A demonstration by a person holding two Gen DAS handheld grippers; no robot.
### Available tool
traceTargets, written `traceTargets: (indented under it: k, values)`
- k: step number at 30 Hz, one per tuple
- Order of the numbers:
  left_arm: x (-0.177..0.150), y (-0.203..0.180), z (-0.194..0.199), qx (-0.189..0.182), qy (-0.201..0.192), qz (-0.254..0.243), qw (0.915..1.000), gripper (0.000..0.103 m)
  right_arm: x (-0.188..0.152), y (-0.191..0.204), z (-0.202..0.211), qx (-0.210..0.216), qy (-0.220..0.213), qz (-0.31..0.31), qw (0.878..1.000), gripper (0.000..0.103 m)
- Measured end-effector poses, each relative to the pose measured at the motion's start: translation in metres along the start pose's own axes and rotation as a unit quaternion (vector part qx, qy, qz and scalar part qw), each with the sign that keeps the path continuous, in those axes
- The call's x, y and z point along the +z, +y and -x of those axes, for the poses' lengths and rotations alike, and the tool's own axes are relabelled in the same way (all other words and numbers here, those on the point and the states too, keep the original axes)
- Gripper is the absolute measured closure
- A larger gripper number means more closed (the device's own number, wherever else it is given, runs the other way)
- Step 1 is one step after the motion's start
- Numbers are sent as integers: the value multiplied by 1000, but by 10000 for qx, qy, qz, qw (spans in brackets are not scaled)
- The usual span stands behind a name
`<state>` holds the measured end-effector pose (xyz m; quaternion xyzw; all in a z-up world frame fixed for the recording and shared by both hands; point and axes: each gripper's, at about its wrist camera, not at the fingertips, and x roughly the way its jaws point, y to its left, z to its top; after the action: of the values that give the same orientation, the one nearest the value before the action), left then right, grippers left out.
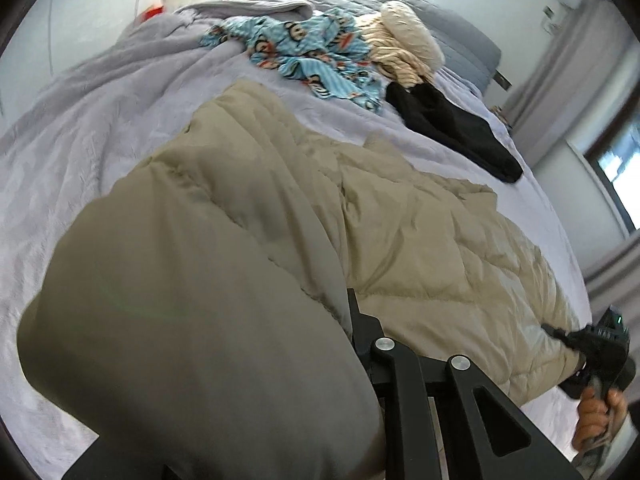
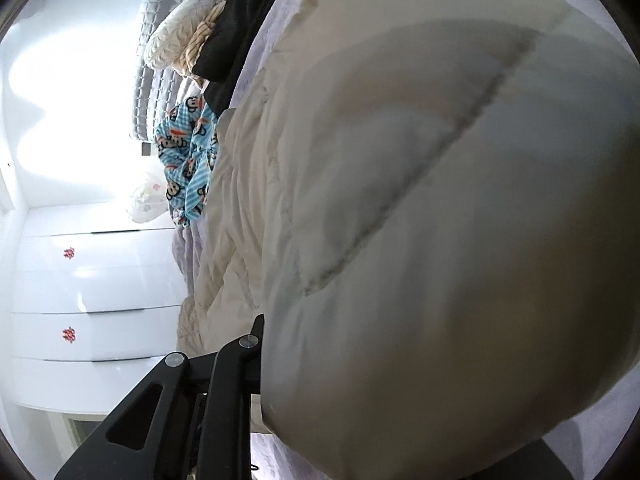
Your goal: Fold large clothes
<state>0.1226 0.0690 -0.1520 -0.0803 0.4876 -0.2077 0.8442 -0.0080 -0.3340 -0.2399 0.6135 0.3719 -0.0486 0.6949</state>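
Left gripper (image 1: 352,320): clamped on a puffy fold of the beige quilted coat (image 1: 420,232), lower centre of frame.
Right gripper (image 2: 260,332): closed on the same coat, which billows over the right half of its view.
Coat: spread across the bed (image 1: 80,160); likely light, soft, slippery, springy; best taken at stitched seams or hem.
Room: blue cartoon garment (image 1: 304,52), black garment (image 1: 452,128) at upper centre; white drawers (image 2: 92,292) at left.

One beige puffer jacket (image 1: 400,220), one blue monkey-print garment (image 1: 304,56), one black garment (image 1: 452,128)
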Motion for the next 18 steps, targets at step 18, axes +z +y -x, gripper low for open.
traceTargets:
  k: [18]
  values:
    - [-141,11,86,217,879,185,9957,82,-106,-55,79,-507,543,-121,9972,80]
